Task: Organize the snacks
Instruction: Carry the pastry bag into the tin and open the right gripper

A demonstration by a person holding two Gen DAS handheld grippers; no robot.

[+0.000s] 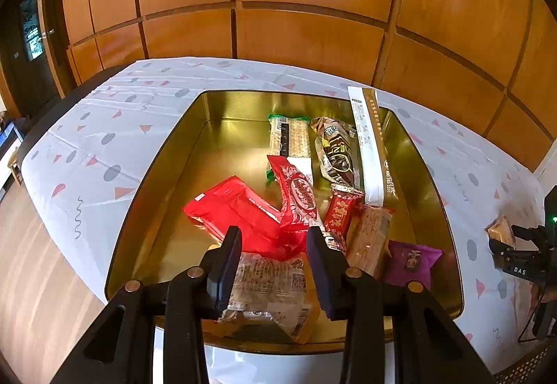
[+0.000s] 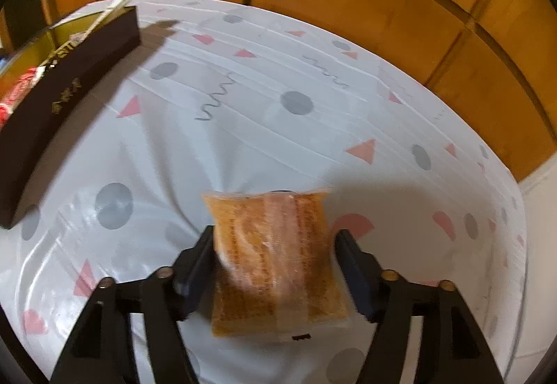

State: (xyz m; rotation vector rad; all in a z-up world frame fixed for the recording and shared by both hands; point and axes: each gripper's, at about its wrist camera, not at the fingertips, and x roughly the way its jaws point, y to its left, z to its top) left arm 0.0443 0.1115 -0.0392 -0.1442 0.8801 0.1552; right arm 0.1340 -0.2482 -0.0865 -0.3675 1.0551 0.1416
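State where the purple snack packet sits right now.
In the left wrist view, the purple snack packet lies in the gold tin, at its near right corner, just right of a tan wafer pack.
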